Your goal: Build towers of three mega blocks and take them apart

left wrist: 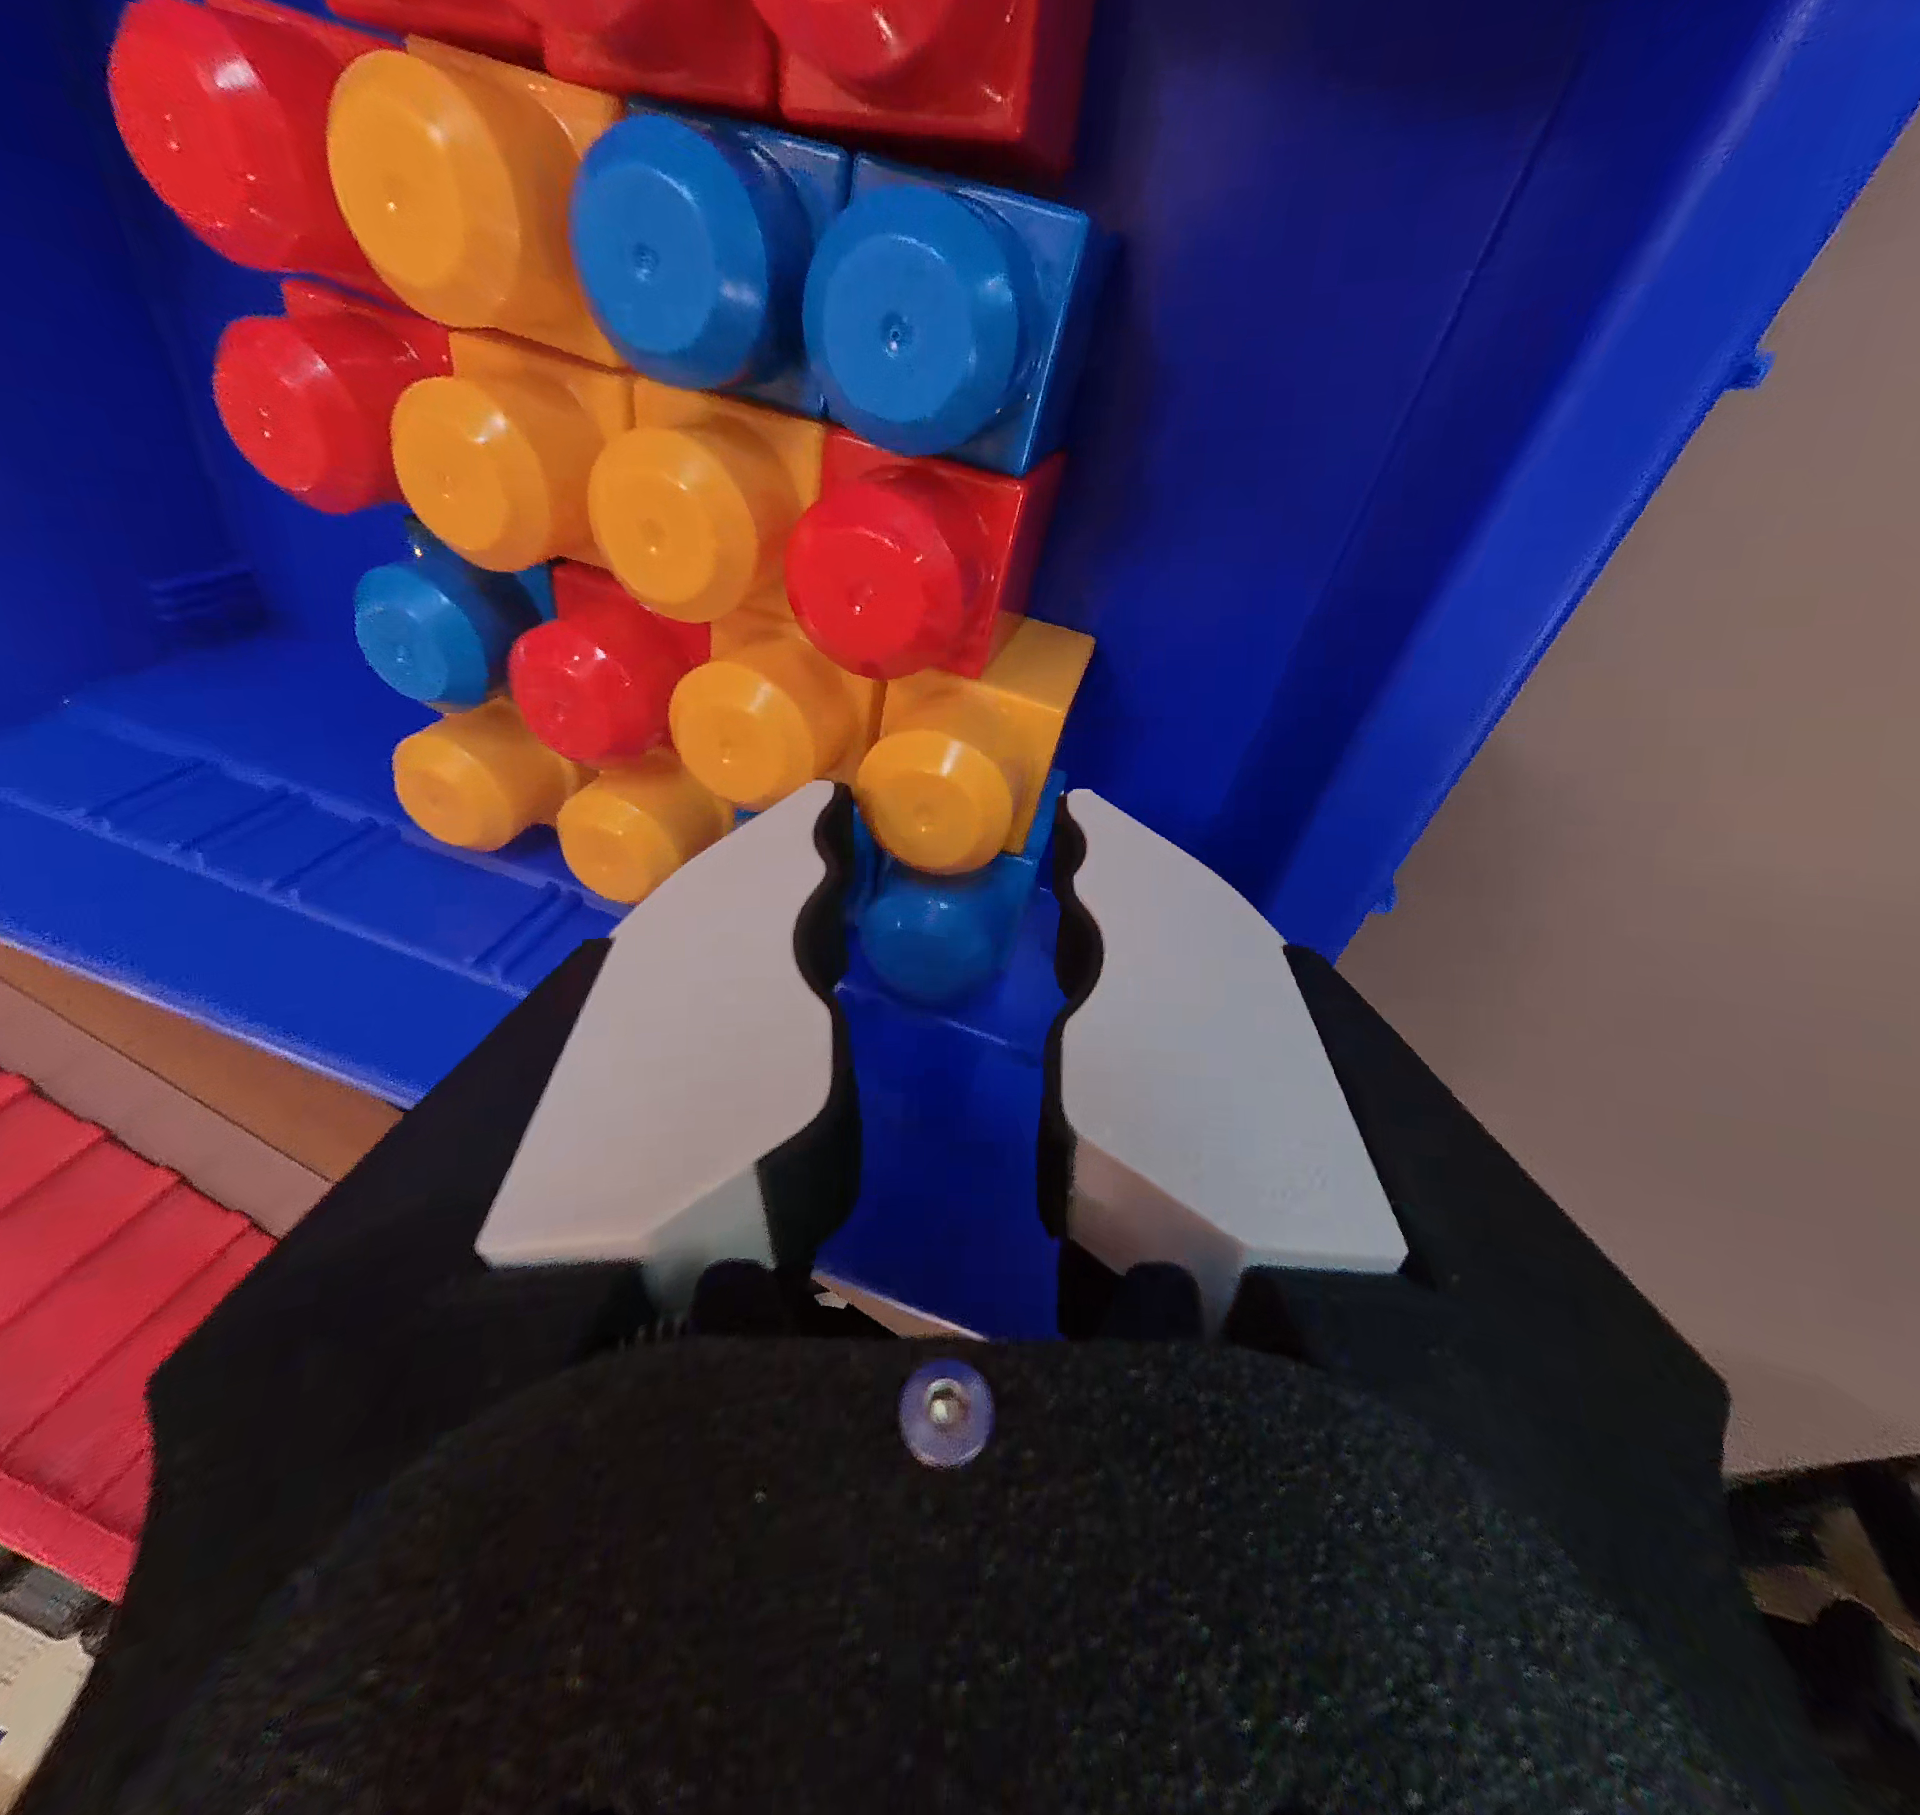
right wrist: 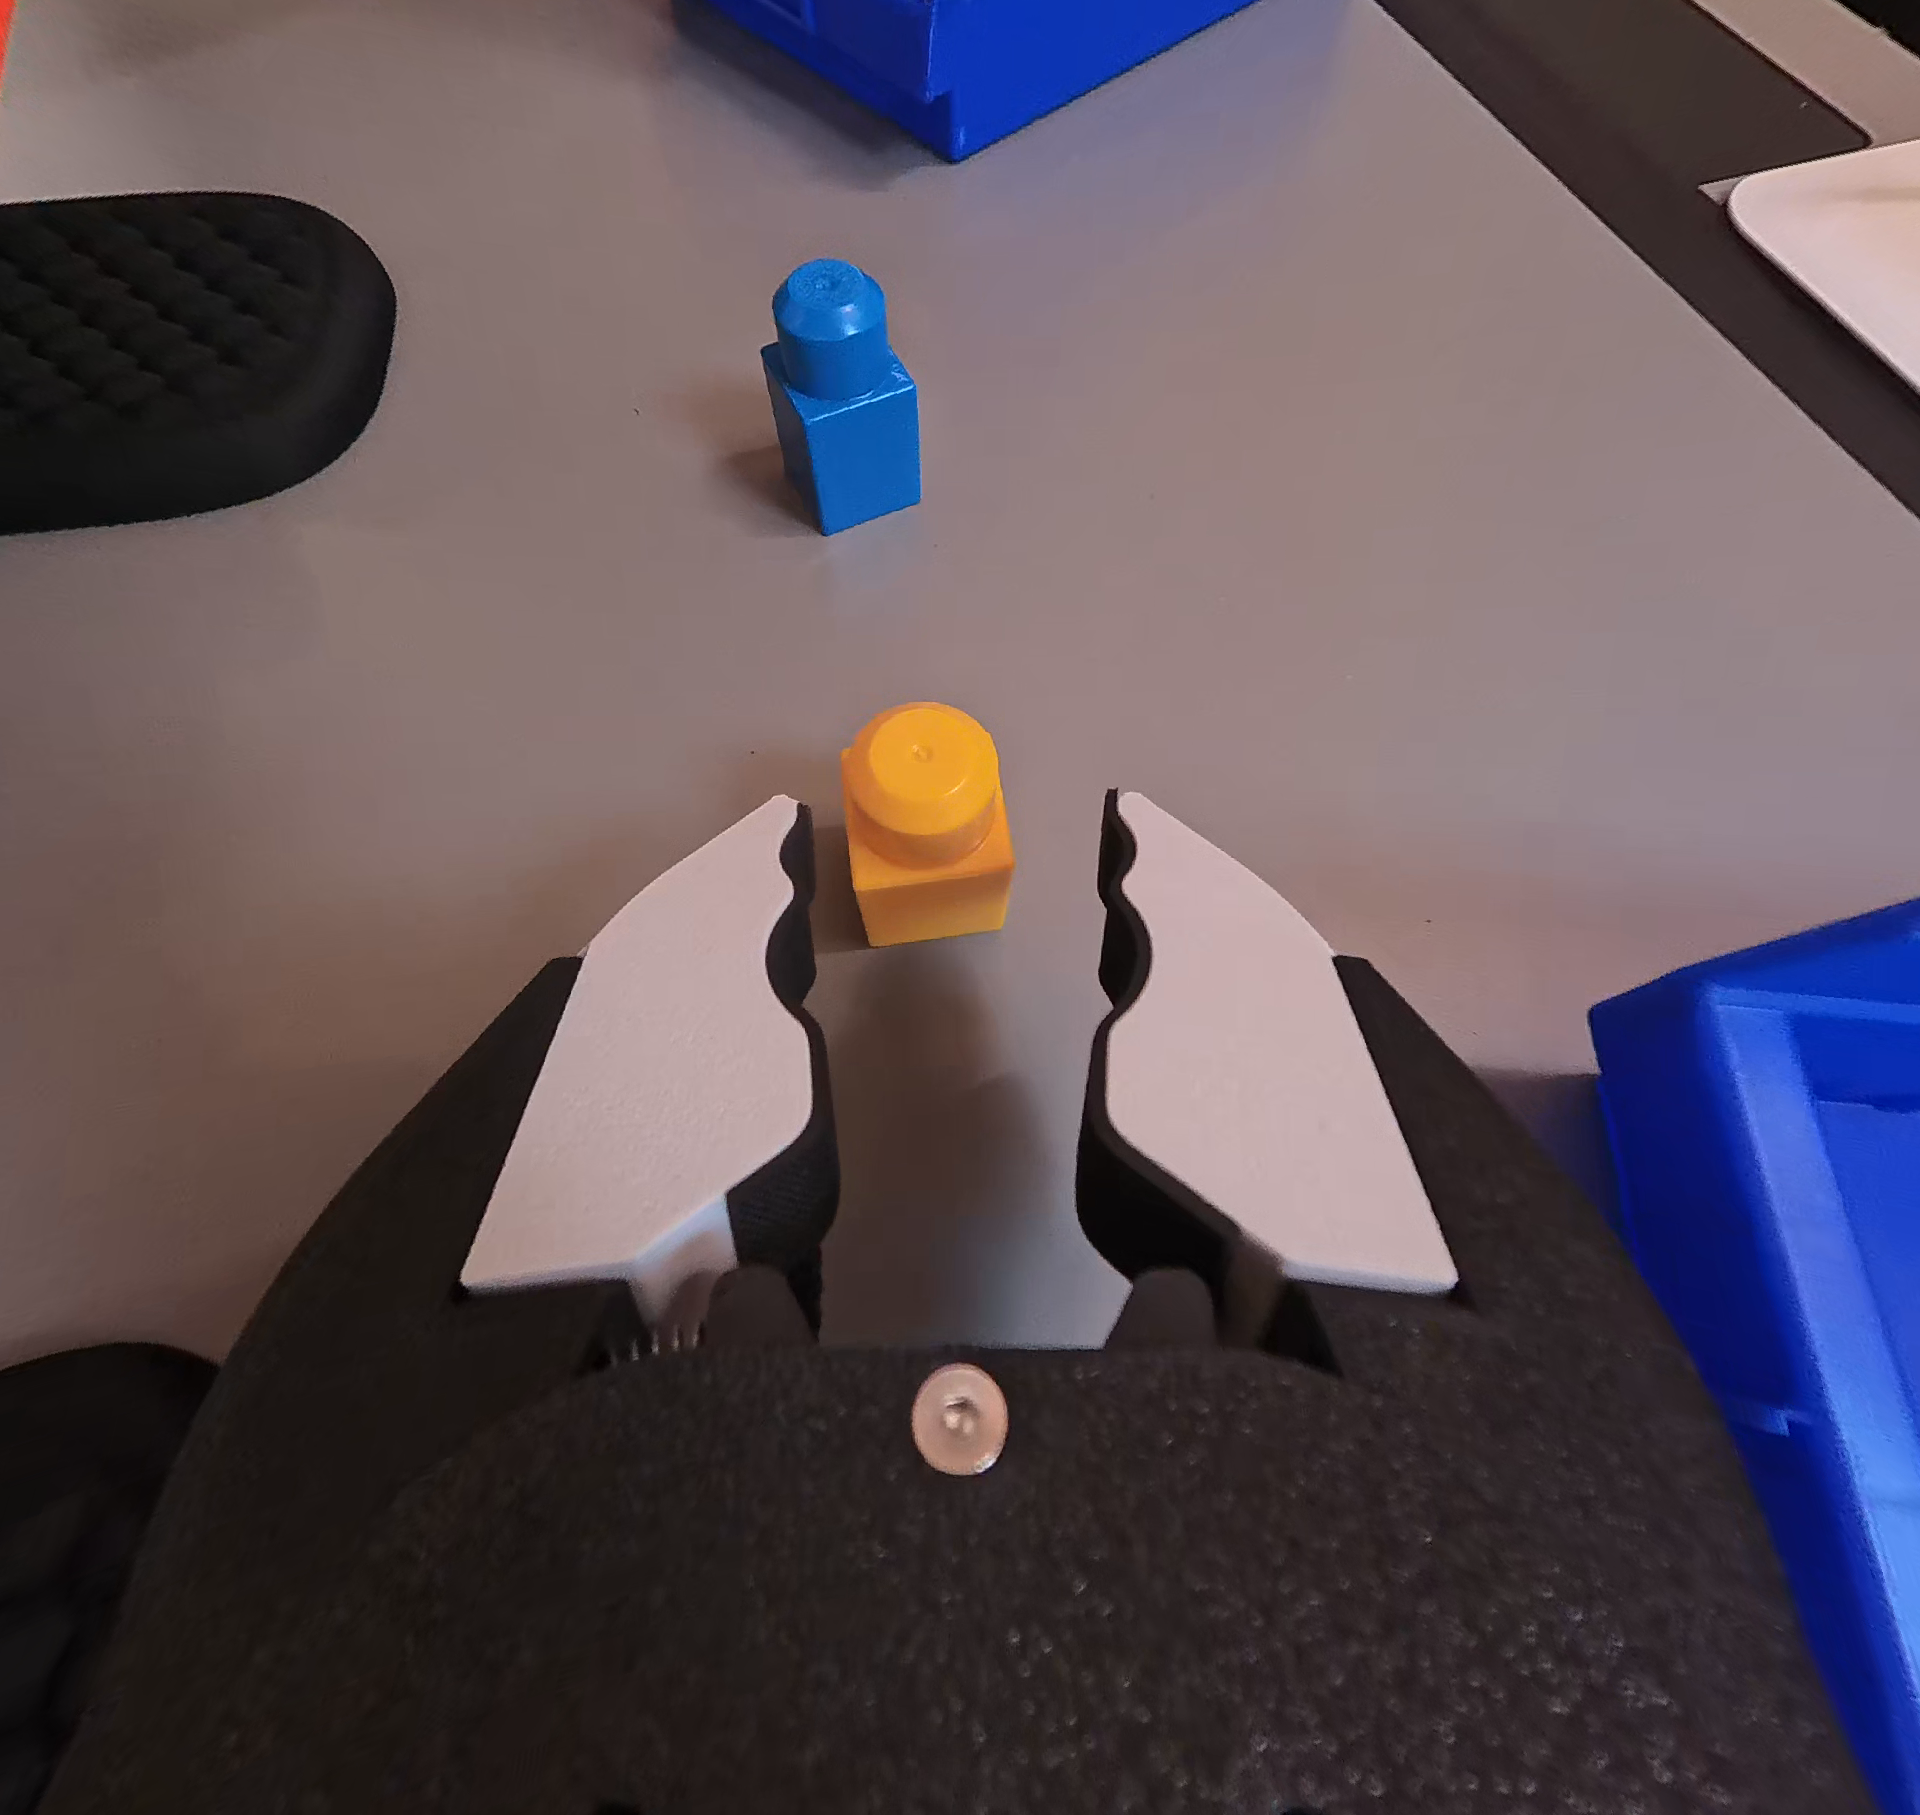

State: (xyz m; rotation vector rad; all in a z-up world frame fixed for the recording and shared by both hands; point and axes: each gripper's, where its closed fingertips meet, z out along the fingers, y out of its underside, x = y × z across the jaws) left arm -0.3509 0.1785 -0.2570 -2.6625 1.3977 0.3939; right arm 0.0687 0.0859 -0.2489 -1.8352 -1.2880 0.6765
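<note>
The bench [right wrist: 1299, 518] is flat and grey. A black bumpy pad [right wrist: 156, 352] lies on it at the left, a blue bin [right wrist: 997, 51] sits at the far end, and another blue bin [right wrist: 1787, 1194] is close on my right. My right gripper [right wrist: 951, 809] is low over the bench with its jaws spread wide. A yellow block [right wrist: 928, 856] stands between the tips, just beside the left one, and I am not squeezing it. A blue block [right wrist: 847, 415] stands upright farther off, well apart from the yellow one. My left gripper [left wrist: 948, 809] points into a blue bin [left wrist: 1351, 415] full of red, yellow and blue blocks [left wrist: 727, 415]. Its jaws are partly spread around a small blue block [left wrist: 930, 924] at the near edge of the pile, but I cannot tell if they touch it.
</note>
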